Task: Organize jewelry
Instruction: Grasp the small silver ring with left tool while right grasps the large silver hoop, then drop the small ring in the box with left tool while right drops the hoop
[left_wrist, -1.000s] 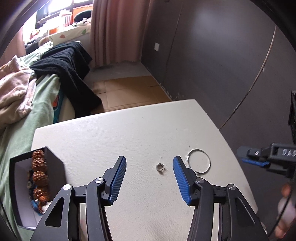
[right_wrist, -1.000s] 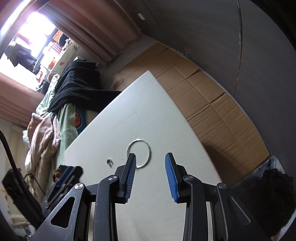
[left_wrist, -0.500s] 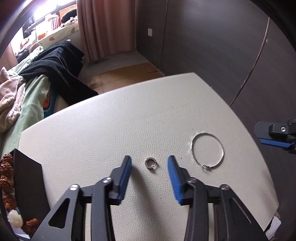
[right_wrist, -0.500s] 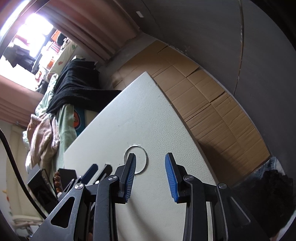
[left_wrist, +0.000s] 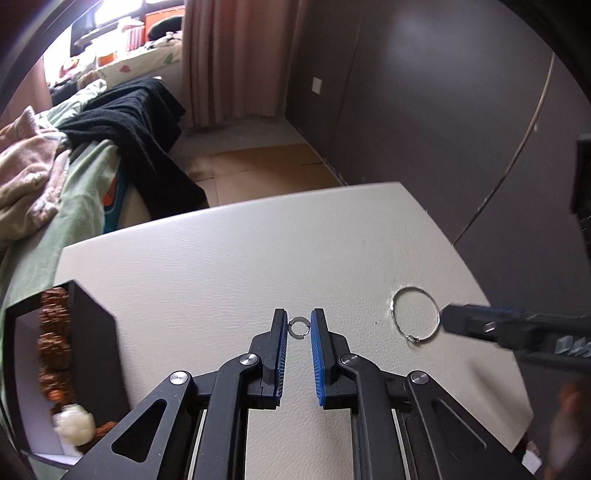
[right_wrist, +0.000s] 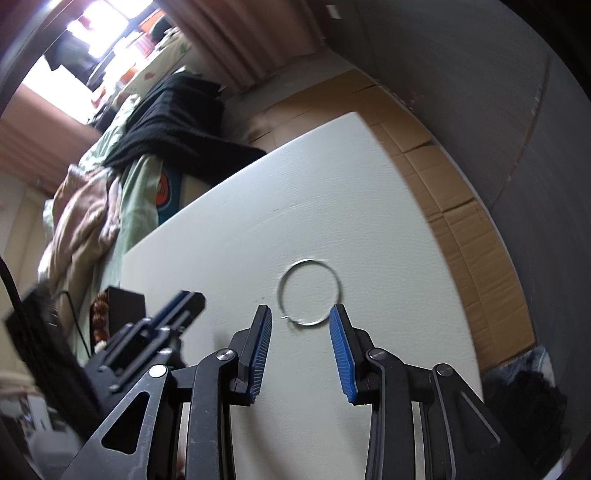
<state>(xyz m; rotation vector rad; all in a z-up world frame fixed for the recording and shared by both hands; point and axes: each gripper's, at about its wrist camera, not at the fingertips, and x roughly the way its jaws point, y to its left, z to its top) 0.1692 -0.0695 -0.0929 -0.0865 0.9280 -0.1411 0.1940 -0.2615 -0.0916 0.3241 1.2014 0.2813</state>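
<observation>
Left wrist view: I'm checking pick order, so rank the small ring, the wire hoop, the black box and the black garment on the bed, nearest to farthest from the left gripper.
1. small ring, between the left gripper fingers.
2. wire hoop, right on the table.
3. black box, left table edge.
4. black garment, far left on the bed.

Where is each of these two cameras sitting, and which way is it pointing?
Left wrist view: sits on the left gripper, looking along its fingers at the small ring between them; the right gripper pokes in.
Right wrist view: sits on the right gripper, looking down over the large hoop; the left gripper shows beside it.
Both share the white table, hoop and black box.
</observation>
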